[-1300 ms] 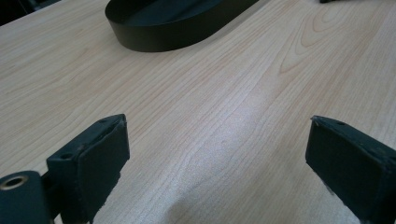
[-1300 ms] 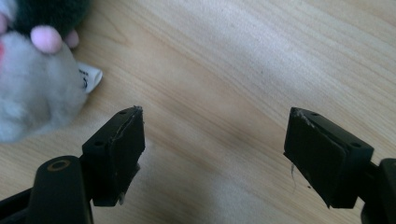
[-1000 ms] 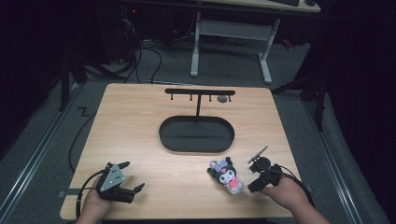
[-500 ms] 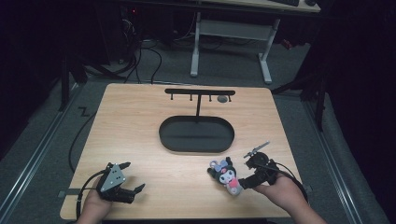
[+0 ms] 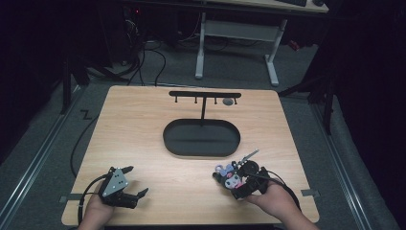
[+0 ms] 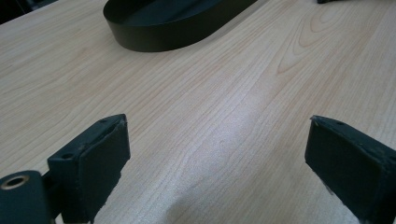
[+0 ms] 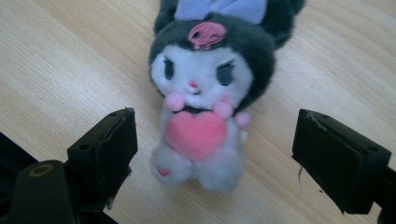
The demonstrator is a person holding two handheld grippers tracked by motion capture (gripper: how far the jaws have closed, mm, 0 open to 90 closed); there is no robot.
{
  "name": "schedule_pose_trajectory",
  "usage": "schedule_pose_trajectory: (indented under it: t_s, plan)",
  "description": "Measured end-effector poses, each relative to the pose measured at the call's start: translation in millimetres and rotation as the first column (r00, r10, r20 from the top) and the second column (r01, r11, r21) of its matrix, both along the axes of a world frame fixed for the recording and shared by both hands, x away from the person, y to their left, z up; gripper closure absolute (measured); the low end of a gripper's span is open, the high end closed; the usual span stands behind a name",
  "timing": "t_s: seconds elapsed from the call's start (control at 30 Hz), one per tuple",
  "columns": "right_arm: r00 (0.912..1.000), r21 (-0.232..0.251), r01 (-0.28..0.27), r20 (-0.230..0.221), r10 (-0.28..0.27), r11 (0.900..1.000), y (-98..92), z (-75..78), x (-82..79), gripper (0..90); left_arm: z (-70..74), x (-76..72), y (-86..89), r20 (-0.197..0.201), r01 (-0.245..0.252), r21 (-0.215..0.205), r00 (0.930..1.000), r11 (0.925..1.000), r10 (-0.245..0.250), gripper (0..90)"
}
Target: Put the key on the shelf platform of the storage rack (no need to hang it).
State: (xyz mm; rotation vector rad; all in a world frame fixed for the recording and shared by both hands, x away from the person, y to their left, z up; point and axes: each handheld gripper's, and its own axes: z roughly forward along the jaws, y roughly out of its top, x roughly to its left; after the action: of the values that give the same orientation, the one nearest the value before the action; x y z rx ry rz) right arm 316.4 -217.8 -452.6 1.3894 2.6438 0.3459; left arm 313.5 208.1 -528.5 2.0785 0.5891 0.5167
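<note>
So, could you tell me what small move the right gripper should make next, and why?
Probably close on the plush toy. The right gripper has just been opening its jaws, which now stand wide on either side of the toy's body without touching it. The toy lies on the table, so closing should grip it.

You are working at a light wooden table in a dark room. Beyond the table's far edge stands a white-legged desk, its two feet resting on grey carpet. To the left of that desk, black cables lie tangled on the floor. A metal rail runs along the floor left of the table, and another runs along its right. Light falls mostly on the table, while the surroundings stay in shadow
</note>
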Motion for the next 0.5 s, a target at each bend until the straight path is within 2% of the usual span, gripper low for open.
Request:
schedule_pose_trajectory:
  t_s: [0.13, 0.17, 0.2, 0.23, 0.3, 0.37, 0.43, 0.47, 0.5]
  plan:
    - [0.9997, 0.002, -0.019, -0.012, 0.019, 1.000, 3.5, -10.3, -0.7, 14.4, 0.1, 0.4, 0.4, -0.001, -0.002, 0.001, 1.0000, 1.0000, 0.002, 7.2]
    - [0.9998, -0.002, 0.005, -0.021, -0.005, 1.000, 5.0, -11.7, -2.2, 14.6, 0.1, 0.4, 0.4, -0.001, -0.002, 0.001, 1.0000, 1.0000, 0.002, 7.3]
    - [0.9998, -0.004, 0.003, -0.022, -0.003, 1.000, 5.4, -14.0, -2.4, 14.8, 0.1, 0.4, 0.3, -0.002, -0.002, 0.000, 1.0000, 1.0000, 0.002, 7.3]
    - [0.9995, -0.008, -0.027, -0.014, 0.026, 1.000, 4.3, -16.9, -0.9, 15.6, -0.2, 0.1, -0.2, 0.000, 0.000, -0.001, 1.0000, 1.0000, 0.000, 7.4]
    - [0.9997, -0.011, -0.007, -0.023, 0.007, 1.000, 5.8, -19.5, -2.4, 16.8, -0.1, 0.1, -0.3, -0.002, 0.002, 0.002, 1.0000, 1.0000, -0.002, 7.4]
    - [0.9990, -0.021, -0.033, -0.031, 0.032, 0.999, 6.1, -26.6, -3.0, 20.7, -0.4, 0.3, -0.5, -0.001, -0.001, -0.002, 1.0000, 1.0000, 0.001, 7.4]
    - [0.9987, -0.023, -0.031, -0.042, 0.030, 0.999, 7.2, -28.9, -4.3, 25.6, -0.3, 0.1, -0.4, -0.002, -0.001, -0.003, 1.0000, 1.0000, 0.001, 7.3]
    - [0.9992, -0.026, -0.035, -0.022, 0.035, 0.999, 7.5, -29.5, -5.3, 35.1, 0.1, -0.4, -0.2, -0.003, 0.001, -0.001, 1.0000, 1.0000, -0.001, 7.3]
    - [0.9993, -0.021, -0.035, -0.014, 0.035, 0.999, 7.1, -28.8, -5.2, 37.2, 0.0, -0.5, -0.2, -0.005, 0.002, -0.002, 1.0000, 1.0000, -0.002, 7.3]
